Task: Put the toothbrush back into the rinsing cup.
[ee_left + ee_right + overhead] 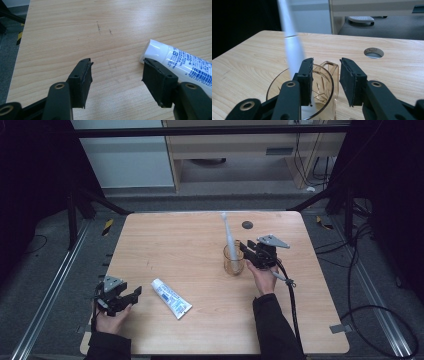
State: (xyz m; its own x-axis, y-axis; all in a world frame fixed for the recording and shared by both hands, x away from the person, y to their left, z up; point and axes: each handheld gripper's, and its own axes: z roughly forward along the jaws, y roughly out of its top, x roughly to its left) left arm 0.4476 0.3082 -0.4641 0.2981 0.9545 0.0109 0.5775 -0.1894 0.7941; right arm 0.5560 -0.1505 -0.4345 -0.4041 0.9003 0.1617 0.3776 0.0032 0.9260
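Amber-tinted and transparent, the cup stood right of the tabletop's centre, toward the far edge, with a white toothbrush standing in it, its handle leaning on the rim and its head tilted toward the far edge. We held the right gripper just above the cup's rim, its jaws partly apart; in the right gripper view the toothbrush rose just beside one jaw, the gap between the pads looked bare, and the cup's handle lay beyond it, so we judged that the brush had been let go into the cup and that nothing was gripped. To finish this step well, we would part the jaws a little more and lift straight up, clear of the leaning handle, since a sideways drag could tip the light cup. The cup appeared to hold the brush alone; whether any liquid lay at its bottom we could not tell. We rested the left gripper near the tabletop's near left corner, its jaws wide apart and holding nothing. In the left gripper view a white toothpaste tube lay flat with its cap end just beside one pad; from above, the tube lay near the near edge, well apart from the cup.
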